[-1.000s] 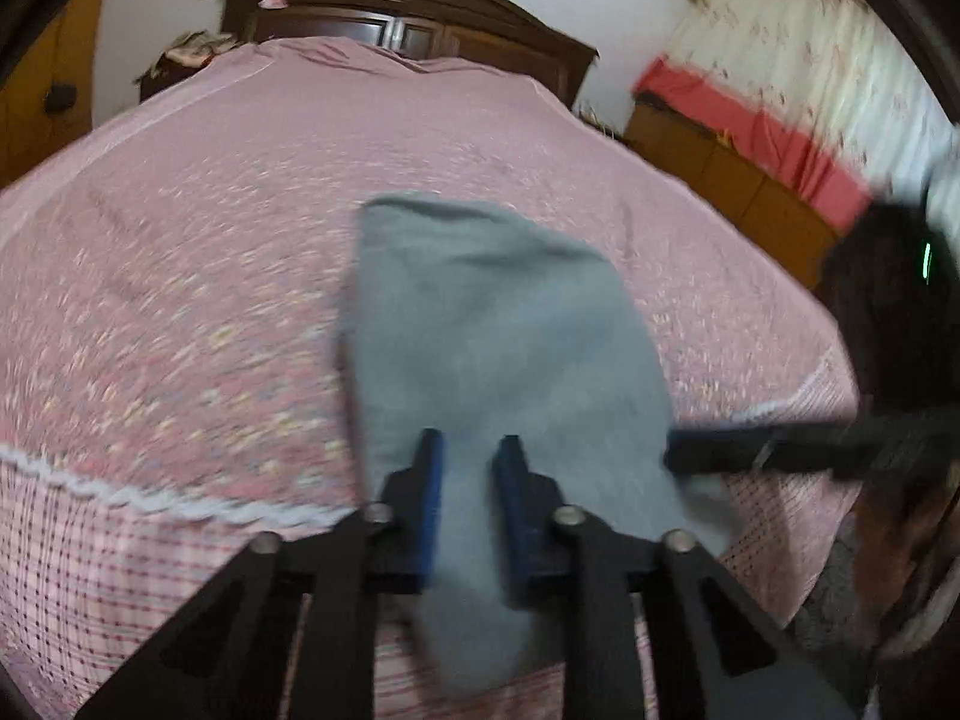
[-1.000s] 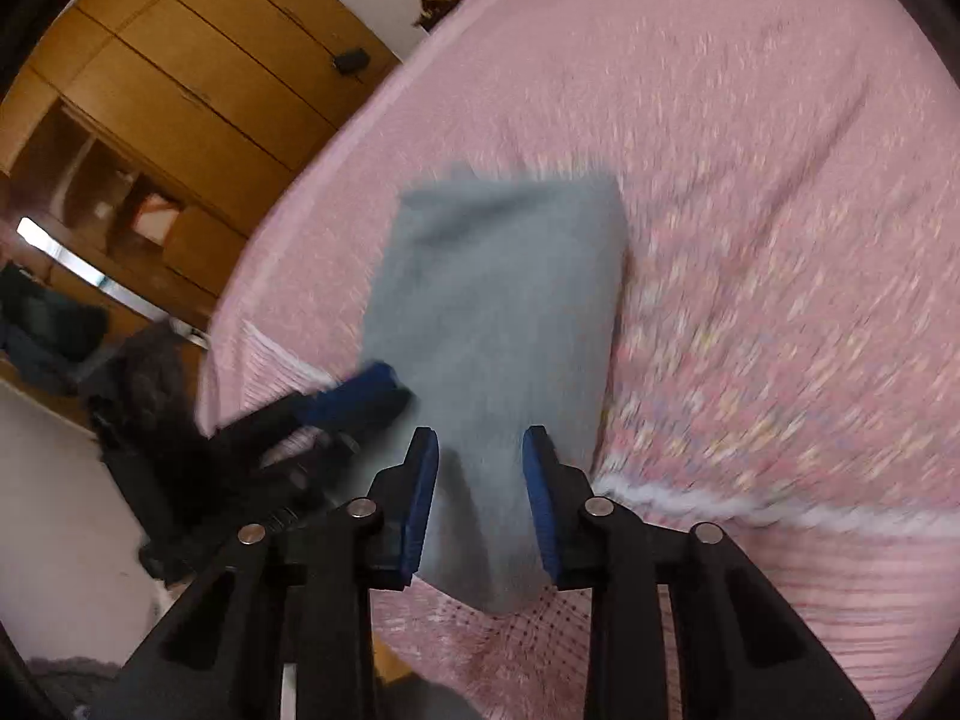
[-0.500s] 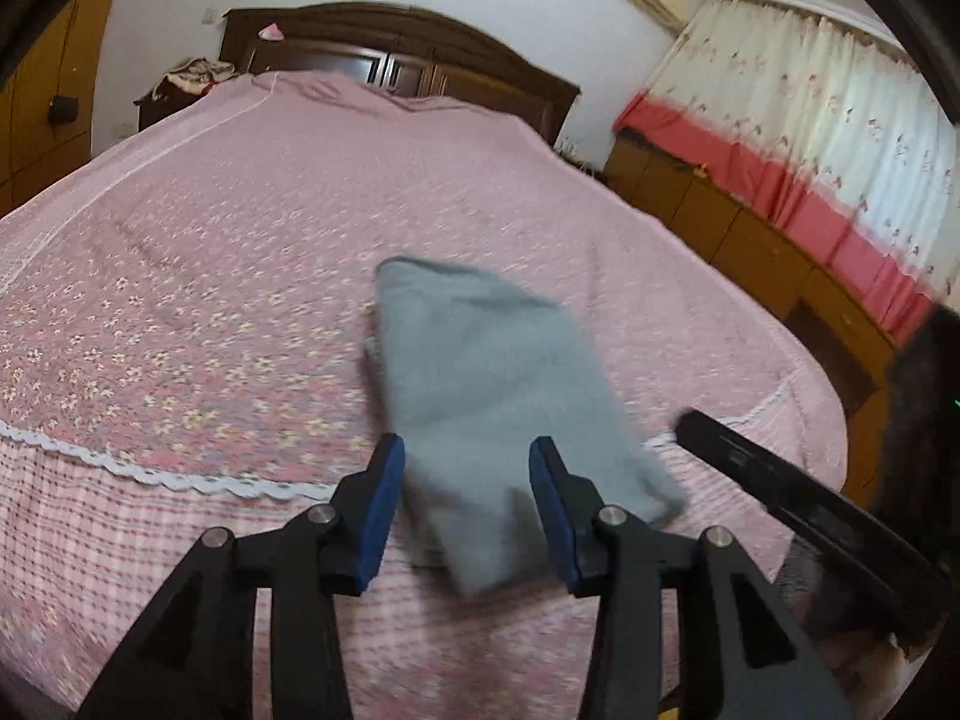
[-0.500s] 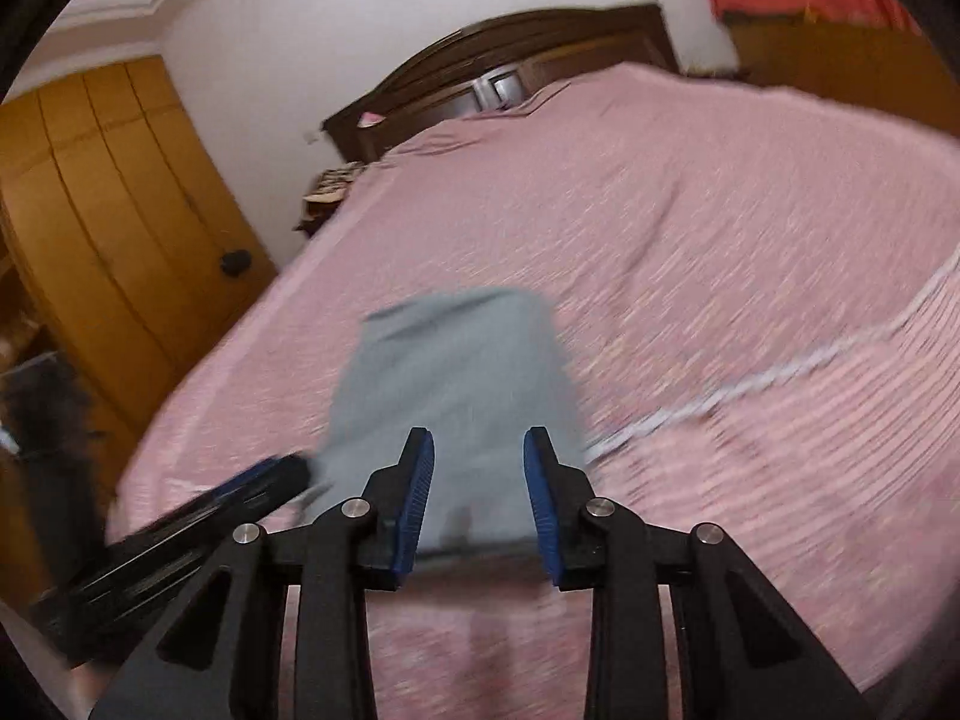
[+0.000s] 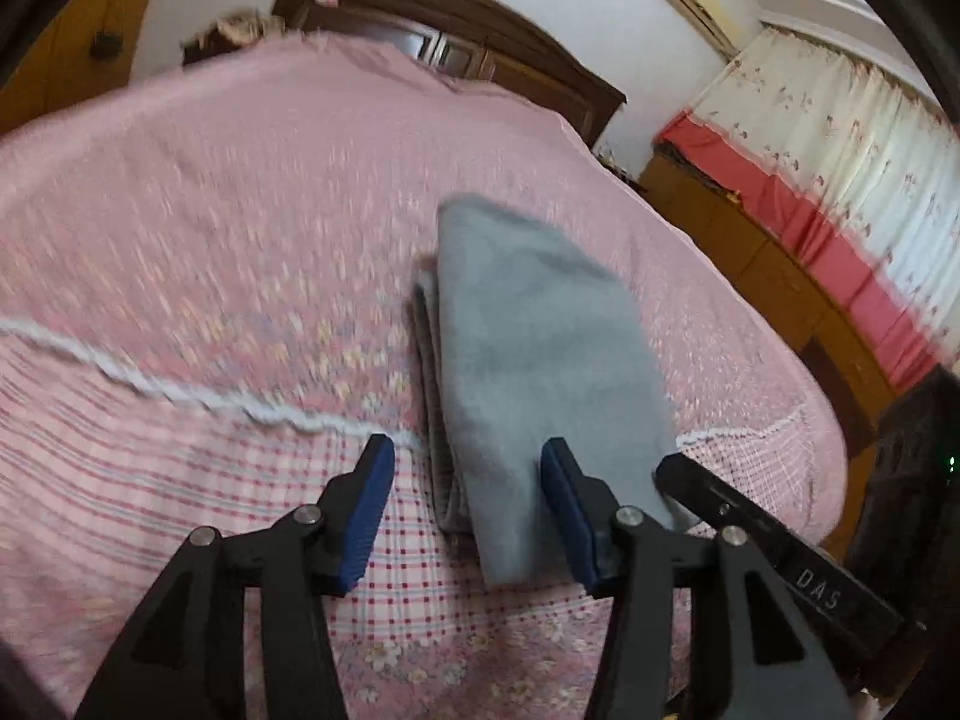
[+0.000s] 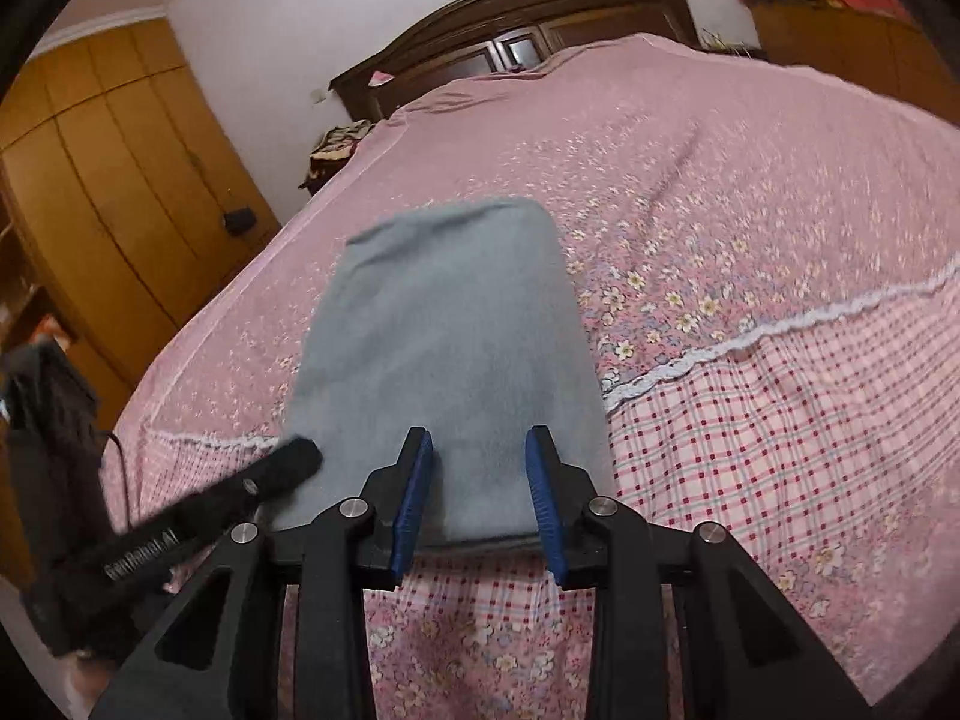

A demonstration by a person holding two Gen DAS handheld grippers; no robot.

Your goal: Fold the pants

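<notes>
The grey pants [image 5: 540, 360] lie folded into a narrow stack on the pink bed [image 5: 210, 210], their near end by the bed's front edge. My left gripper [image 5: 465, 507] is open and empty, its jaws wide apart just short of the stack's near end. In the right wrist view the pants [image 6: 444, 348] lie straight ahead, and my right gripper [image 6: 477, 498] is open and empty at their near edge. The left gripper's finger [image 6: 264, 480] shows at the stack's left side. The right gripper's finger [image 5: 750, 516] shows at the stack's right.
A dark wooden headboard [image 5: 480, 54] stands at the bed's far end. A wooden wardrobe [image 6: 102, 180] lines the left wall. A low wooden cabinet [image 5: 780, 276] with red and white curtains [image 5: 840, 168] runs along the right. Clothes [image 6: 336, 144] are piled by the headboard.
Both grippers have drawn back from the pants towards the bed's front edge. The left gripper's jaws have opened wider. The folded pants stay on the bed.
</notes>
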